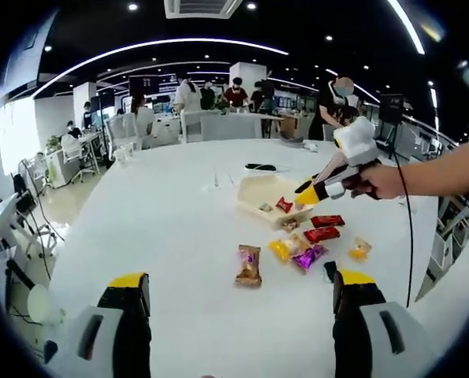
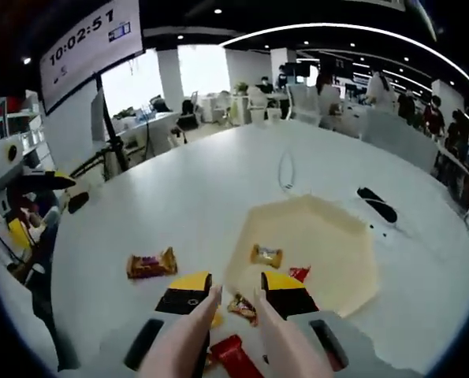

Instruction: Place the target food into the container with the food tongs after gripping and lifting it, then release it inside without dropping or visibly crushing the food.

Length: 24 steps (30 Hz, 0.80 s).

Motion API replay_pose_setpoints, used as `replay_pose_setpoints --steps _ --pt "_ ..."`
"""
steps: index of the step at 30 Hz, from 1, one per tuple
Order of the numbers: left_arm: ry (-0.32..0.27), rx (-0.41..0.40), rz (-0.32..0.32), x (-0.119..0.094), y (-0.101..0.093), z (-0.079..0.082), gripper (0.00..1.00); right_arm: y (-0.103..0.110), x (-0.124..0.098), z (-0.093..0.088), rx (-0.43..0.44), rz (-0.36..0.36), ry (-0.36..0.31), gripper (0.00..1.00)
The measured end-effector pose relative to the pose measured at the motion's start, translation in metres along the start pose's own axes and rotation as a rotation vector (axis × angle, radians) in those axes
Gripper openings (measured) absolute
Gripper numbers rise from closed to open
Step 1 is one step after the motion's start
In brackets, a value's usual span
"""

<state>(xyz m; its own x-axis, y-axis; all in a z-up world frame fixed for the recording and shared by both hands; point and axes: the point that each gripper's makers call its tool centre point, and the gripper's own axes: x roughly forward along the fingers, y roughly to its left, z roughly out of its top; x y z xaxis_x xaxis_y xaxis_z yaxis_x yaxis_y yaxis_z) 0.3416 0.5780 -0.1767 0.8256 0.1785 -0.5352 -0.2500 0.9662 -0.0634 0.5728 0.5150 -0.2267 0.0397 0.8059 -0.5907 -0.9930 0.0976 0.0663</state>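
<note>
Over the white table [image 1: 179,236], the right gripper [image 2: 234,298] is clenching a pair of pale food tongs [image 2: 218,335], whose two arms are running forward between its jaws toward a small wrapped candy [image 2: 242,307]. That candy is lying at the near rim of the cream hexagonal tray [image 2: 329,260], just beyond the tong tips; whether the tips are touching it cannot be told. Inside the tray, a gold-wrapped candy [image 2: 266,255] and a red one [image 2: 299,273] are resting. Likely risks: the slick wrapper could slip free during lifting if the tongs are closing off-centre, or an over-hard squeeze could crush the sweet. Neighbouring sweets, such as the red bar [image 2: 236,356], could be knocked aside. Seen from the left gripper view, the left gripper [image 1: 242,295] is hanging released, jaws wide apart, well short of the brown snack packet [image 1: 249,265].
</note>
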Motion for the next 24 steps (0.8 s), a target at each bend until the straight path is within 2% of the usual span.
replay_pose_setpoints --steps 6,9,14,17,19,24 --pt "-0.002 -0.023 0.016 0.0 0.001 -0.005 0.97 0.006 -0.006 -0.02 -0.001 0.012 0.037 0.24" --pt "0.0 -0.024 0.021 0.0 0.0 -0.006 0.97 0.002 -0.003 -0.032 0.017 0.012 0.042 0.24" --pt "0.017 -0.023 0.029 -0.005 -0.001 -0.012 0.97 0.009 0.006 -0.051 0.025 0.002 0.053 0.24" --pt "0.029 -0.02 0.034 -0.007 0.0 -0.015 0.97 0.008 0.01 -0.059 0.031 -0.033 0.048 0.24" --pt "0.042 -0.015 0.039 -0.01 0.002 -0.017 0.97 0.0 0.013 -0.062 0.077 -0.105 0.026 0.23" --pt "0.058 -0.01 0.048 -0.013 0.005 -0.018 0.97 -0.012 0.014 -0.063 0.17 -0.233 -0.008 0.23"
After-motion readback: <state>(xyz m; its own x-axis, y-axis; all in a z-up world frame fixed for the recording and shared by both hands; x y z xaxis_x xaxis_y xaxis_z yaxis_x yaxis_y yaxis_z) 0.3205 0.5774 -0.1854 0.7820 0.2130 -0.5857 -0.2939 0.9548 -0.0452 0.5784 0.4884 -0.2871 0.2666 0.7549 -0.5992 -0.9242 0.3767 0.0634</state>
